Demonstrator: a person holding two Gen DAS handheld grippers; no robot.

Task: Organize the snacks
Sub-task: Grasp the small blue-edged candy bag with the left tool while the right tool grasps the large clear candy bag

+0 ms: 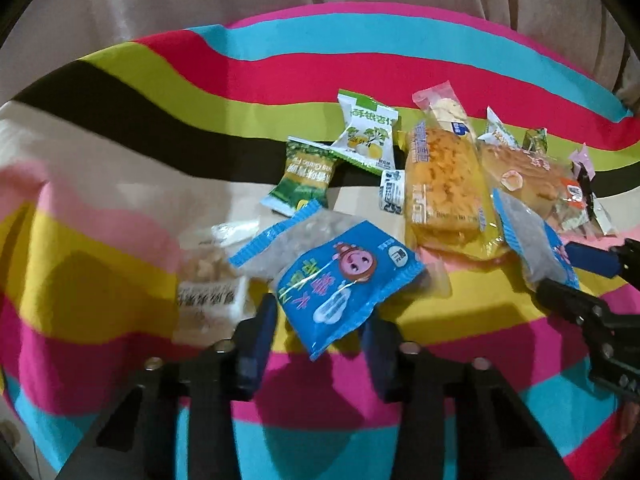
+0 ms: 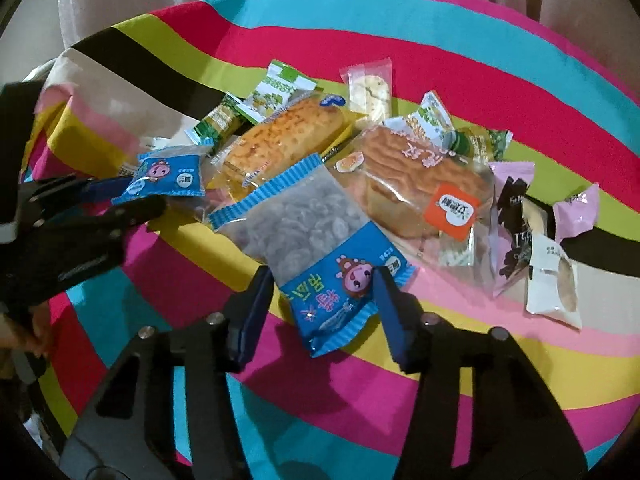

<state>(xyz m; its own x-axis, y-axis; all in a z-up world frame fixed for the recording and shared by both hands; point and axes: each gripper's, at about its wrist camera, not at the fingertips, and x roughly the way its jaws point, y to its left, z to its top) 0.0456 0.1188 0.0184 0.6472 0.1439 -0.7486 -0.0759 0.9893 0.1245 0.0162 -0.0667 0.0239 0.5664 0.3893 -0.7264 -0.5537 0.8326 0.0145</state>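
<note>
Both grippers are straddling matching blue snack packets on the striped cloth (image 2: 520,60).

Biggest to smallest: the snack pile sits mid-cloth. Right gripper (image 2: 320,300), jaws part-closed, has one blue packet (image 2: 308,236) between its pads, long axis running up-left away from it; looks like contact, can't swear it's pinched. Left gripper (image 1: 320,320), also part-closed, brackets the other blue packet (image 1: 340,280) lying right in front, angled. Each hand has its own nearest packet.

Snack packets (image 2: 360,168) heaped together on striped cloth; two blue ones (image 1: 344,280) nearest.
</note>
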